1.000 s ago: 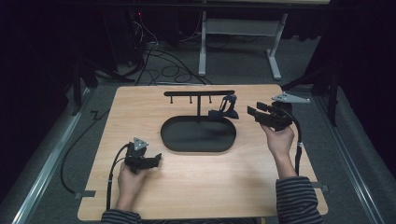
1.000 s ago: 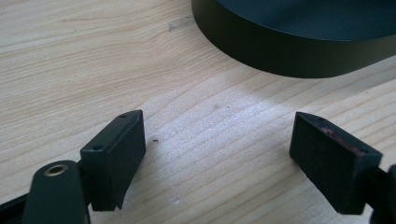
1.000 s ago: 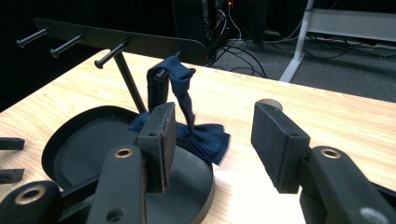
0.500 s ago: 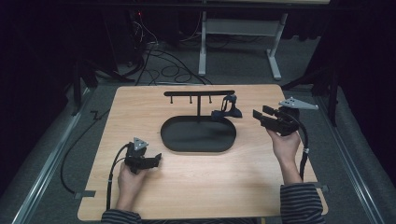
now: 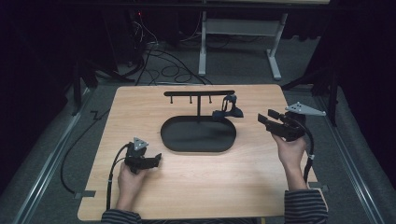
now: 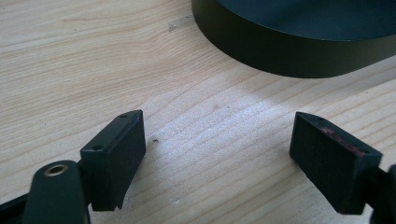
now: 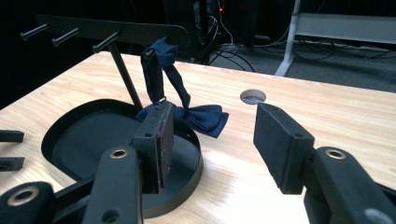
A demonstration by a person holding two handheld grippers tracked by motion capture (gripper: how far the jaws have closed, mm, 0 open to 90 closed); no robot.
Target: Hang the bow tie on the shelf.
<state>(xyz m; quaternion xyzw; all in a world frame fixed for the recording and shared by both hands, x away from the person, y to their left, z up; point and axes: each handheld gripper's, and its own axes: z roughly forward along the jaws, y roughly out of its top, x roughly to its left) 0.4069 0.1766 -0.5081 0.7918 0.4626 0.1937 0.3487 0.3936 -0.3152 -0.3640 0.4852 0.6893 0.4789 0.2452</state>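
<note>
A black stand has an oval tray (image 5: 198, 137) as its base and a post with a peg bar (image 5: 198, 93) on top. A dark blue bow tie (image 5: 229, 109) hangs by its strap from the bar's right end, and its bow (image 7: 198, 116) rests at the tray's rim. My right gripper (image 5: 264, 119) is held to the right of the tray, apart from the tie. Its jaws (image 7: 212, 140) stand wide open with nothing between them. My left gripper (image 5: 156, 159) rests on the wood near the front left, open and empty (image 6: 217, 154), facing the tray's wall (image 6: 289, 51).
The wooden table (image 5: 196, 186) has a round cable hole (image 7: 252, 96) behind the tie. Cables (image 5: 154, 51) and a white table frame (image 5: 238, 32) lie on the dark floor beyond the far edge. Bare wood stretches between both hands along the front.
My right gripper has drawn away from the bow tie, to the right and slightly nearer the front edge. The left gripper has stayed in place.
</note>
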